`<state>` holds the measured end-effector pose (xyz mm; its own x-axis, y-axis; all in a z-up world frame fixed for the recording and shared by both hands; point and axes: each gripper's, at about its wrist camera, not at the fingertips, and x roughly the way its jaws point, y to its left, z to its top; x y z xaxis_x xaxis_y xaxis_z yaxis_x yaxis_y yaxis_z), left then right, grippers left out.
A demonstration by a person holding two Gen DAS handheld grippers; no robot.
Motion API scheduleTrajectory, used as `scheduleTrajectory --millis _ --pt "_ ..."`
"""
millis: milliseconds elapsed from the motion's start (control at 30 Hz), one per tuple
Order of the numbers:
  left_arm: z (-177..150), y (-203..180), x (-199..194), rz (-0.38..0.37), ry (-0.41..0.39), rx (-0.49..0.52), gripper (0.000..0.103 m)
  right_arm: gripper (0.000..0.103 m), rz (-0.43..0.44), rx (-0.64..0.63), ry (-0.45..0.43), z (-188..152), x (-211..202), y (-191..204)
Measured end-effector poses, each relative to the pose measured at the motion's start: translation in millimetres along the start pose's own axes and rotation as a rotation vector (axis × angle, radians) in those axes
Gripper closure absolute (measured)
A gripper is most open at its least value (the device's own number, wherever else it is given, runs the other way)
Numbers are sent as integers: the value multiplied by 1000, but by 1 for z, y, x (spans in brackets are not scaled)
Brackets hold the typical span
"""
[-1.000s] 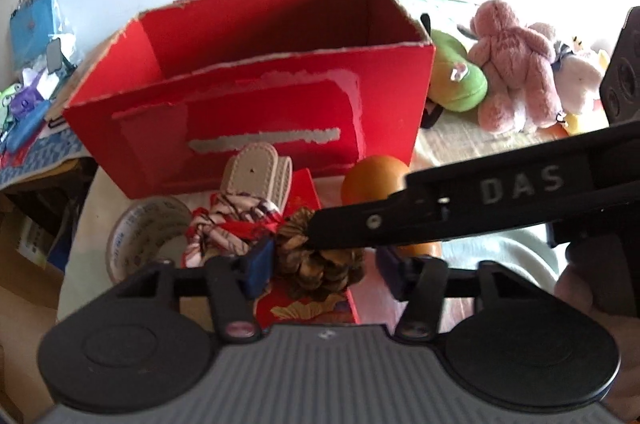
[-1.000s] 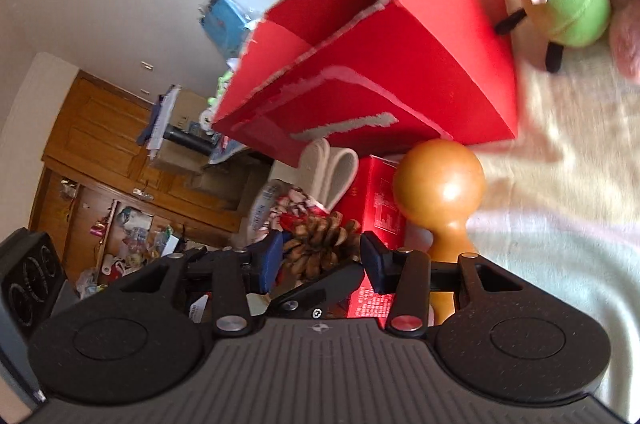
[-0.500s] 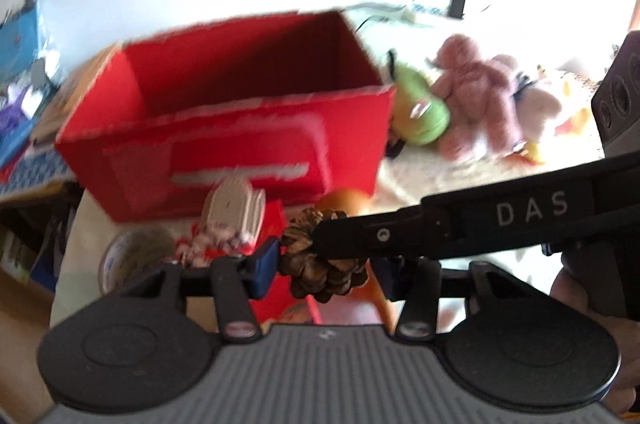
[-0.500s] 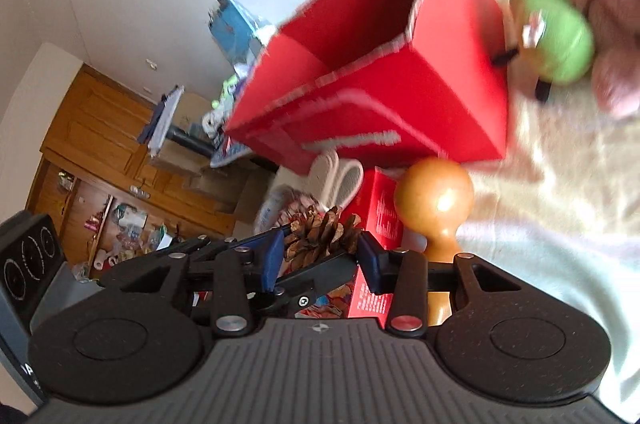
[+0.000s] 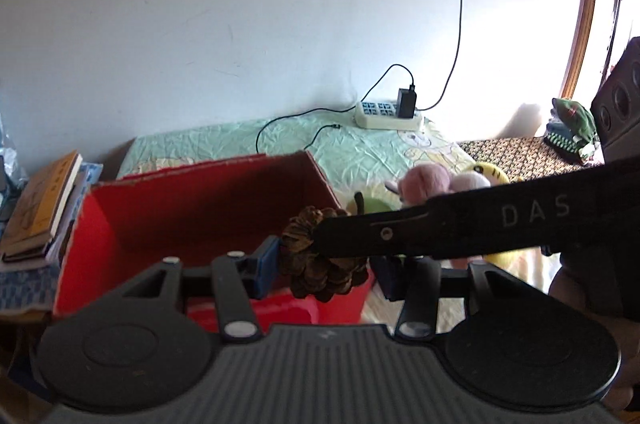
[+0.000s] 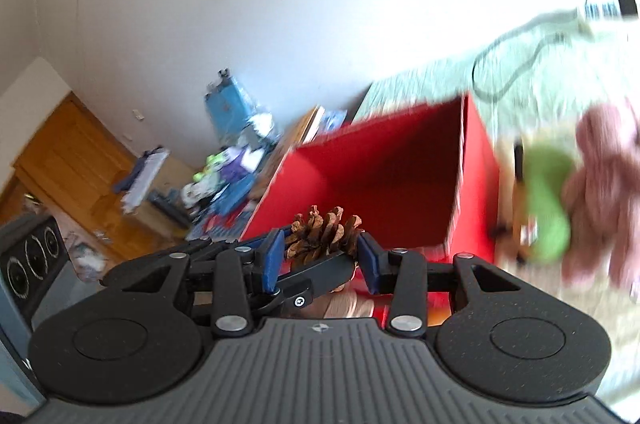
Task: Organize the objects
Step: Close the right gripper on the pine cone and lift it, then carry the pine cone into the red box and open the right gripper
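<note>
A brown pine cone (image 5: 320,260) is held between the blue pads of both grippers at once. My left gripper (image 5: 328,270) is shut on it, and the black finger of the right gripper (image 5: 460,232) crosses in front from the right. In the right wrist view my right gripper (image 6: 322,256) is shut on the same pine cone (image 6: 324,234). The cone hangs above the near wall of an open red cardboard box (image 5: 192,216), which also shows in the right wrist view (image 6: 380,192). The box's inside looks empty as far as I can see.
Plush toys, pink (image 5: 424,180), green (image 6: 548,192) and yellow, lie right of the box on the bed sheet. A power strip (image 5: 388,116) with cables sits at the wall. Books (image 5: 40,204) are stacked left of the box. A cluttered shelf (image 6: 236,168) stands further left.
Both grippers have risen together with the pine cone, from the low pile of objects in front of the box up to the level of the box's rim. Both views tilted upward.
</note>
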<state>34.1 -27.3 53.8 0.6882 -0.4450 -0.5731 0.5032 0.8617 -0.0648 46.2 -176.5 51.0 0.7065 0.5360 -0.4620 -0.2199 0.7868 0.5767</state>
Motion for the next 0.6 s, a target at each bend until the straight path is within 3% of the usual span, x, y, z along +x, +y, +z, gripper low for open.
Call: scheduleTrajectory --millis 200,400,600 --pt "29 45 20 -41 30 -18 53 60 -80 -40 -4 15 44 18" --pt "30 85 51 -106 103 -59 52 60 -140 9 40 28 86 18" --pt "19 119 84 -122 180 -101 40 61 -319 -29 99 35 121 5"
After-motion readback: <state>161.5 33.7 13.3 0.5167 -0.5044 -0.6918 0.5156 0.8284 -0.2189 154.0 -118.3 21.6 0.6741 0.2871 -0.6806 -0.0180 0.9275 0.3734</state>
